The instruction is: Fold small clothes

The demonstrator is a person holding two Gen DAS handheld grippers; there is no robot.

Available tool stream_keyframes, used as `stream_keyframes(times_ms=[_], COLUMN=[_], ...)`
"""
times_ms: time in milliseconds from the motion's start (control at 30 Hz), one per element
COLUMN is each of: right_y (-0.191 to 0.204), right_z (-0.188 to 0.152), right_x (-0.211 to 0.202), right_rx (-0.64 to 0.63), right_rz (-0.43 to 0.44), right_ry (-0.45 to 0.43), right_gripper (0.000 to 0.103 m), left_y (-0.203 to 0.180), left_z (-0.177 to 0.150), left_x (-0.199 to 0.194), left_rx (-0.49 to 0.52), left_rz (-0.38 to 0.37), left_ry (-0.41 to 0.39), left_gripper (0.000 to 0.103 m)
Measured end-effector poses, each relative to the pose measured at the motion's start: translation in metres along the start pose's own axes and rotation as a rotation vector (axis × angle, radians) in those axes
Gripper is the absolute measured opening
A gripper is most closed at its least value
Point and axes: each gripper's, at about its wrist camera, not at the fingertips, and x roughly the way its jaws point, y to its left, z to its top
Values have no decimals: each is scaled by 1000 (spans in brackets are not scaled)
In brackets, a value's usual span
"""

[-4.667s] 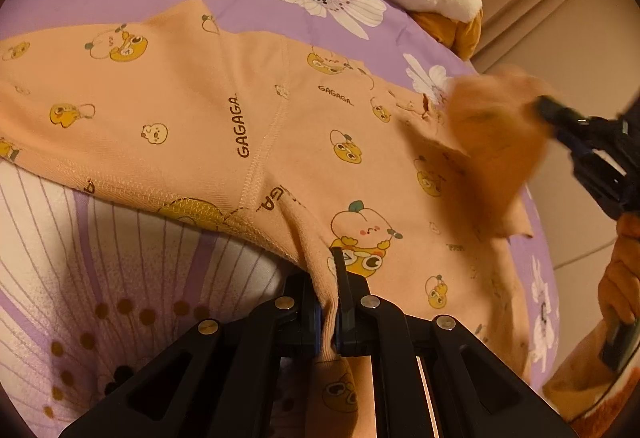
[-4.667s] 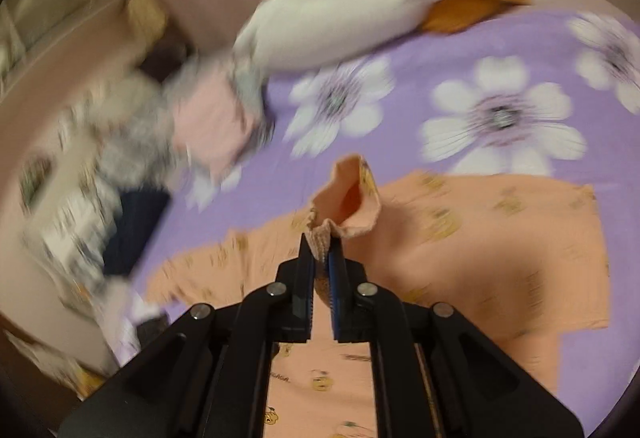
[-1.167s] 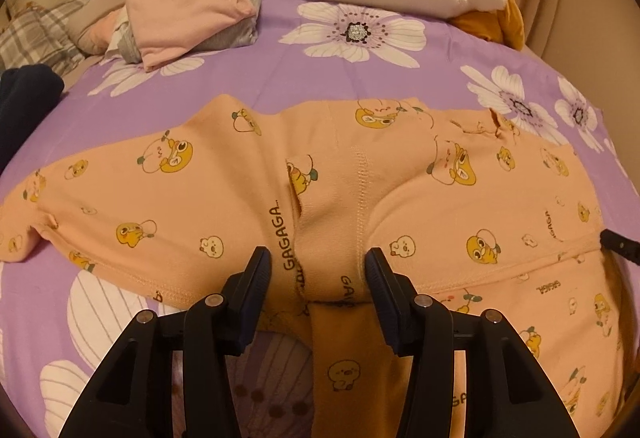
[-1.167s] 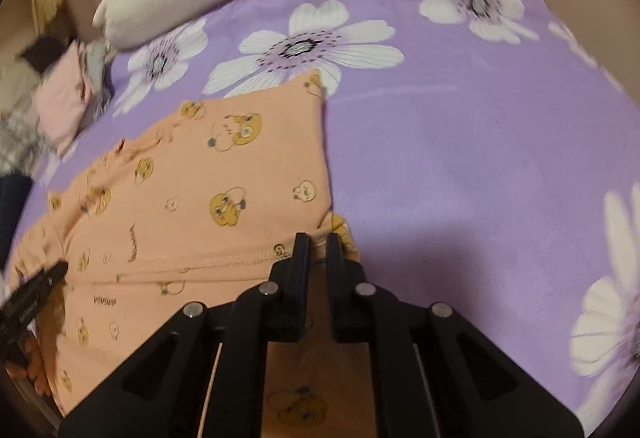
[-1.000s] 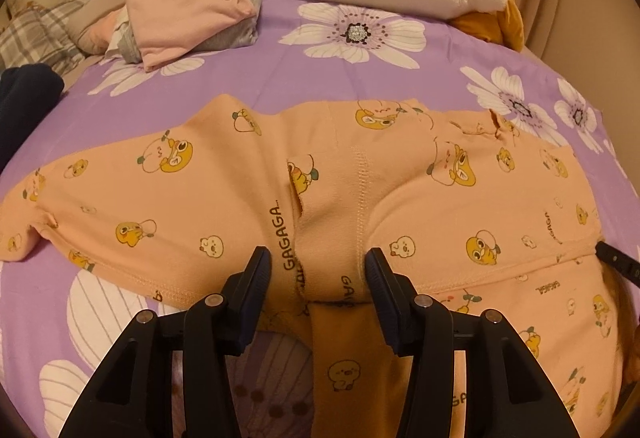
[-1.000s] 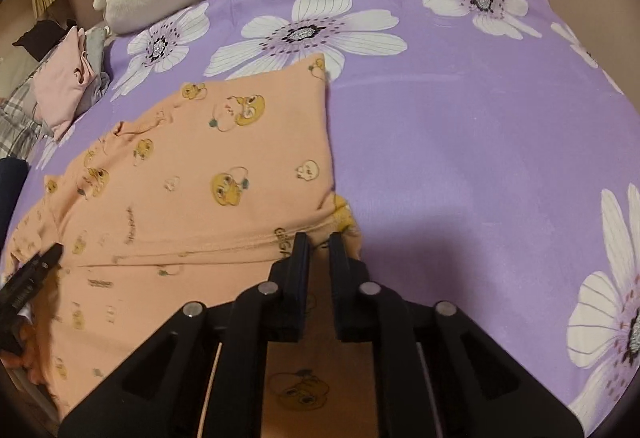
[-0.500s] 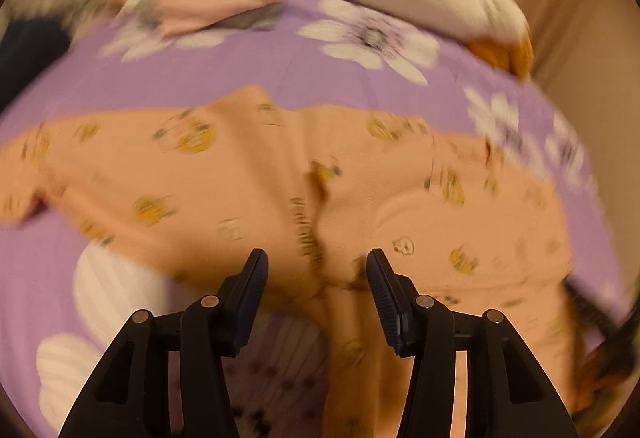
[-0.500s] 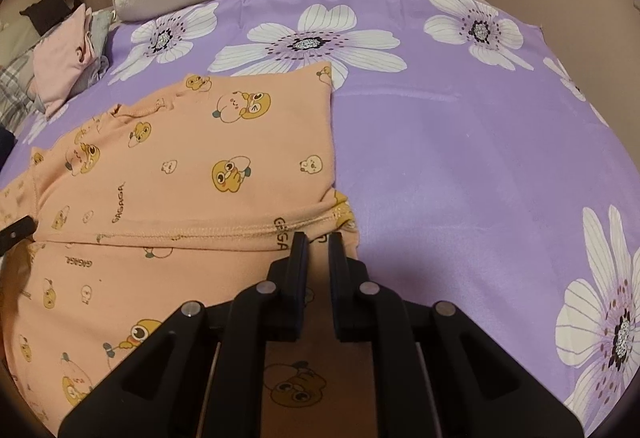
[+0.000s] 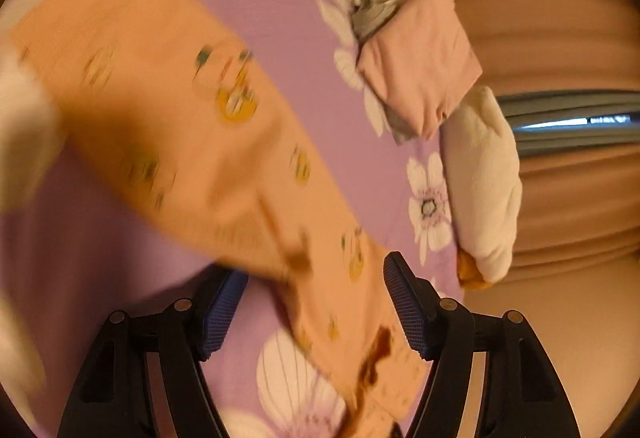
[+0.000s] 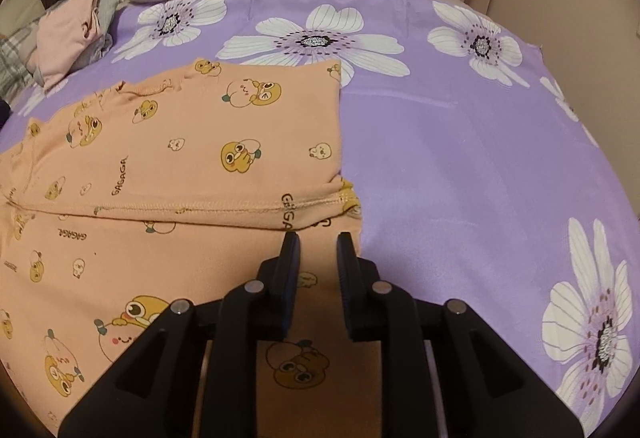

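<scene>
Opening both tongs: left tongs point(image 9: 316, 302) wide above shirt point(image 10: 180, 157), right tongs point(image 10: 318, 250) slightly apart, gripping nothing; folded pile point(image 9: 416, 77) clearer leftward.

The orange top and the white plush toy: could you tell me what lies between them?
Only bare purple flowered sheet, in the right wrist view.

The word "GAGAGA" is printed repeatedly across the peach cartoon-print garment point(image 10: 168, 165), legible at its centre, along the hem seam and toward nine o'clock.
</scene>
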Motion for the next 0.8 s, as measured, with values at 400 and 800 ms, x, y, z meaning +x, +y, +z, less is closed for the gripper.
stream_keyframes(times_ms=[400,800], right_y=[5,2], right_z=[-2,0], right_x=[1,0], right_rx=[-14,10], right_rz=[-3,28], right_ry=[-9,-5], right_gripper=[20,21], left_y=[-21,-132], left_z=[-11,-76], left_x=[7,8], left_rx=[257,580], left_rz=[399,383], left_ry=[-152,-256], left_gripper=[7,6])
